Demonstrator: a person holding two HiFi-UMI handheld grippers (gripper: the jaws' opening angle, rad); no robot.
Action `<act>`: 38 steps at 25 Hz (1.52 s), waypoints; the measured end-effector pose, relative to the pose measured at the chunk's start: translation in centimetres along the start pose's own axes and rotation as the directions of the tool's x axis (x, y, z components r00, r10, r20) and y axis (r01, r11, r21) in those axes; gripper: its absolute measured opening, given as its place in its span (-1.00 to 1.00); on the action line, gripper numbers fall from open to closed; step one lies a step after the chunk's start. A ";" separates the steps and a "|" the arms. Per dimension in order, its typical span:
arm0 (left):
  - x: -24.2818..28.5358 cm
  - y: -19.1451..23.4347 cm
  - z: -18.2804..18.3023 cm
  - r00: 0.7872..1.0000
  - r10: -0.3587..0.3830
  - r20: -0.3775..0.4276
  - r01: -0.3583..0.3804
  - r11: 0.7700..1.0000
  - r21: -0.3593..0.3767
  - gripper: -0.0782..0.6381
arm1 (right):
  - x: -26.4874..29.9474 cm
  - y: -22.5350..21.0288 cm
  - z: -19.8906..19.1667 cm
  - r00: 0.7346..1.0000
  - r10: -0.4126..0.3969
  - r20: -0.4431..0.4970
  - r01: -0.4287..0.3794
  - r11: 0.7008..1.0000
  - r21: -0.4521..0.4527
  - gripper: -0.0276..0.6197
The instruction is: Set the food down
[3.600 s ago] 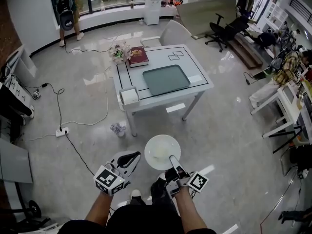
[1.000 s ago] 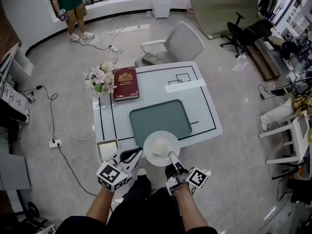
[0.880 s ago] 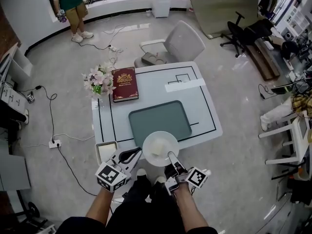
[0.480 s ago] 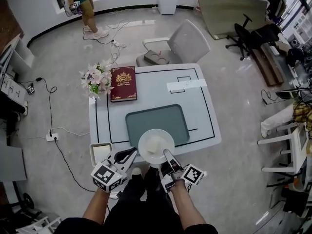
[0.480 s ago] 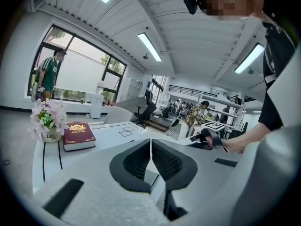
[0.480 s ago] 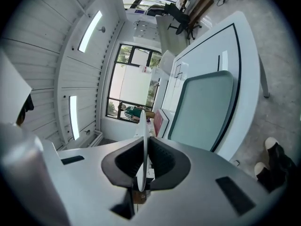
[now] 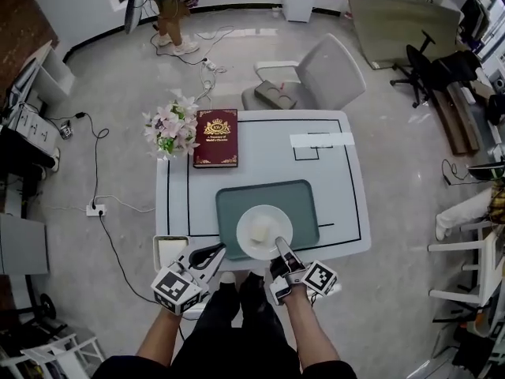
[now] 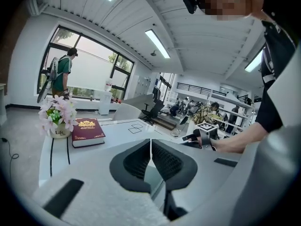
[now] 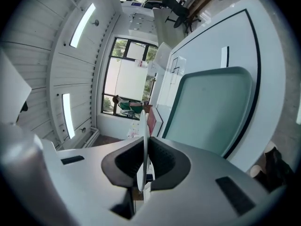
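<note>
Your right gripper (image 7: 282,249) pinches the plate (image 7: 250,244) rim at 5 o'clock; left gripper (image 7: 213,253) jaws together, empty | food (image 7: 261,230) on plate, over tray (image 7: 304,212) | step: set-down; next: you descend level, then release

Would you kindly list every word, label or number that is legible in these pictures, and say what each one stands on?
"Life." (as best it reads): on the white flower pot, seen in the left gripper view.
Red book: a gold crest and gold title lines on the cover, too small to read in any view.
Nothing else legible.
</note>
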State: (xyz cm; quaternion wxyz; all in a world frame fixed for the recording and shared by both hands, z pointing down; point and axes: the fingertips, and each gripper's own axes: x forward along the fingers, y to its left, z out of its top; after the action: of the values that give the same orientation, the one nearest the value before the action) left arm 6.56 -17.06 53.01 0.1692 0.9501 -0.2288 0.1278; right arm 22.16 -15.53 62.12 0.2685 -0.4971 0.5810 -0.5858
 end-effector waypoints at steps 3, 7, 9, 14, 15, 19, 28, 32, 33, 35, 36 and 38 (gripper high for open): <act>-0.1 0.6 -0.3 1.000 0.020 -0.010 -0.020 1.000 -0.012 -0.74 | 1.3 -1.2 0.4 0.999 -0.029 -0.020 0.029 1.000 0.006 -0.84; -0.2 1.4 -0.5 0.998 0.053 -0.020 -0.053 0.998 -0.033 -0.74 | 3.5 -2.6 0.6 0.998 -0.043 -0.055 0.044 0.999 0.003 -0.84; -0.2 1.8 -0.7 0.997 0.066 -0.025 -0.067 0.997 -0.044 -0.74 | 4.6 -3.2 0.5 0.996 -0.042 -0.074 0.042 0.999 0.003 -0.84; -0.5 2.3 -1.6 0.995 0.091 -0.038 -0.093 0.994 -0.062 -0.74 | 6.9 -5.1 -0.5 0.987 -0.086 -0.135 0.084 0.996 -0.020 -0.84; -0.7 2.5 -1.8 0.994 0.098 -0.040 -0.100 0.993 -0.065 -0.74 | 7.2 -5.4 -0.7 0.985 -0.094 -0.146 0.092 0.995 -0.025 -0.84; -1.1 2.7 -2.4 0.992 0.116 -0.046 -0.119 0.989 -0.083 -0.74 | 8.3 -6.7 -1.4 0.975 -0.135 -0.175 0.130 0.991 -0.041 -0.84; -1.4 2.8 -2.6 0.989 0.138 -0.043 -0.141 0.986 -0.090 -0.74 | 8.8 -8.0 -1.5 0.958 -0.203 -0.204 0.185 0.977 -0.102 -0.84; -1.0 2.3 -2.7 0.991 0.127 -0.045 -0.131 0.988 -0.086 -0.74 | 8.8 -8.4 -1.4 0.953 -0.231 -0.197 0.209 0.970 -0.125 -0.84; -0.9 2.2 -2.8 0.991 0.126 -0.045 -0.129 0.988 -0.085 -0.74 | 8.9 -8.5 -1.3 0.951 -0.241 -0.193 0.219 0.967 -0.129 -0.84; -0.9 2.2 -2.7 0.991 0.128 -0.047 -0.132 0.987 -0.092 -0.74 | 8.9 -8.7 -1.2 0.947 -0.262 -0.186 0.240 0.961 -0.136 -0.84; -0.9 2.2 -2.6 0.990 0.130 -0.048 -0.134 0.986 -0.095 -0.74 | 8.9 -8.7 -1.2 0.945 -0.271 -0.184 0.247 0.959 -0.140 -0.84; -0.9 2.1 -2.7 0.991 0.130 -0.046 -0.133 0.987 -0.092 -0.74 | 8.9 -8.6 -1.0 0.942 -0.283 -0.178 0.255 0.953 -0.165 -0.83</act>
State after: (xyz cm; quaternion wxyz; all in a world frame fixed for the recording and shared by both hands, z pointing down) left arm 4.35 -17.44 55.70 0.2100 0.9210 -0.2934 0.1465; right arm 20.28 -21.49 72.88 0.0907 -0.5282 0.5712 -0.6217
